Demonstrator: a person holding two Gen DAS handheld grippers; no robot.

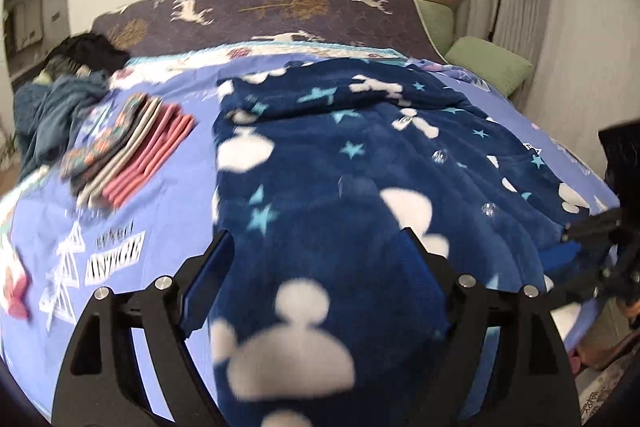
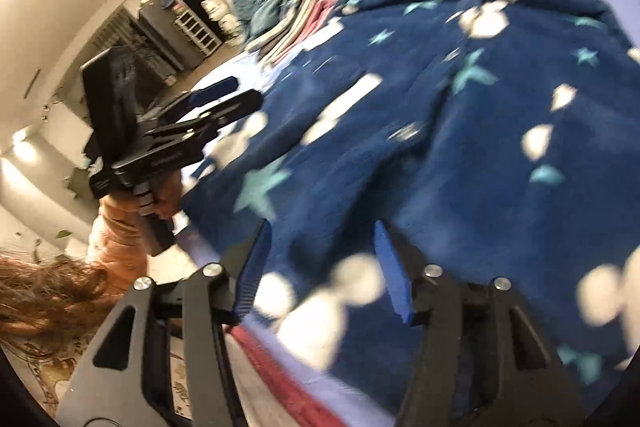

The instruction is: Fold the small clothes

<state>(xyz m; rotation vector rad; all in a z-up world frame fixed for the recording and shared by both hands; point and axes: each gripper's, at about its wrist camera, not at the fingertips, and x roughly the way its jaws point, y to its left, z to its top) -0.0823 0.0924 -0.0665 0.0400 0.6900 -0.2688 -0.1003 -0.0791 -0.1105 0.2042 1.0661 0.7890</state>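
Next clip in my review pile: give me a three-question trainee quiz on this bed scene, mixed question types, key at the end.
1. True or false: the dark blue fleece garment with stars lies spread on the bed cover.
2. Multiple choice: In the left wrist view, the stack of folded clothes lies where, relative to the fleece? A) left of it B) on top of it C) right of it
3. Short answer: Is either the left gripper or the right gripper clamped on cloth?

Key:
1. True.
2. A.
3. No; both sets of fingers stand apart above the fleece, and nothing is pinched between them.
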